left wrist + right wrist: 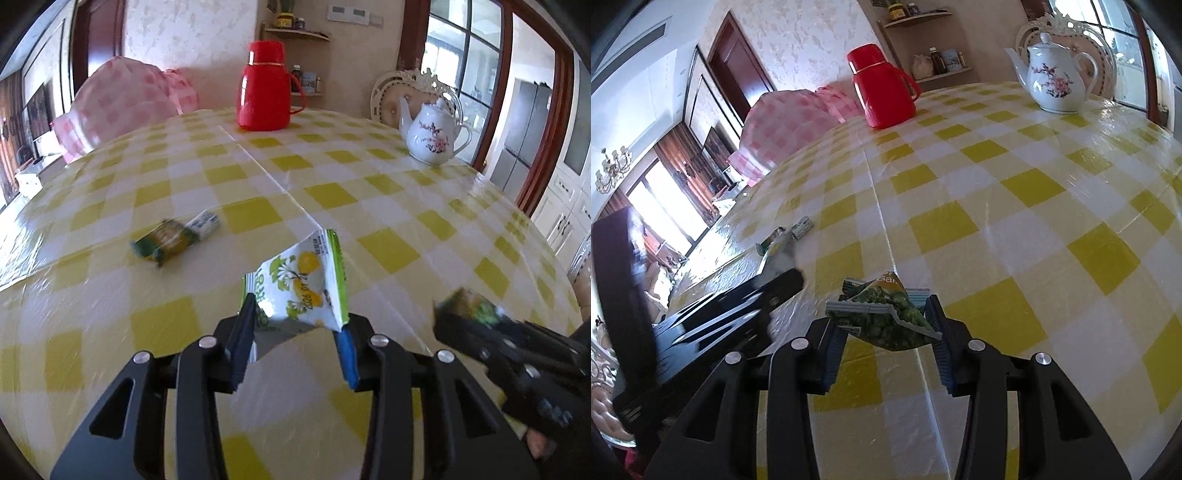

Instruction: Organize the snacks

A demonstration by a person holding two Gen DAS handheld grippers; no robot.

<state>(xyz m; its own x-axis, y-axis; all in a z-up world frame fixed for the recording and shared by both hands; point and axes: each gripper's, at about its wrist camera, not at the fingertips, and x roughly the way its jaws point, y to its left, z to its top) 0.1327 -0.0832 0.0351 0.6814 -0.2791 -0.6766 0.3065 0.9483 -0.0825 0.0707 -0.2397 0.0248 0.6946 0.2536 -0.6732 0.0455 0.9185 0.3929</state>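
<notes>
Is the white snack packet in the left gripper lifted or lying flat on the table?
Lifted. The white snack packet stands tilted between the left gripper fingers, pinched at its lower edge, its top corner up over the checked tablecloth.

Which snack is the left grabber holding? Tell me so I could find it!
Look at the yellow checked table and find the left gripper near its front edge. Between its blue pads sits a white snack packet with green edges and yellow fruit pictures. The other packets are dark green.
</notes>
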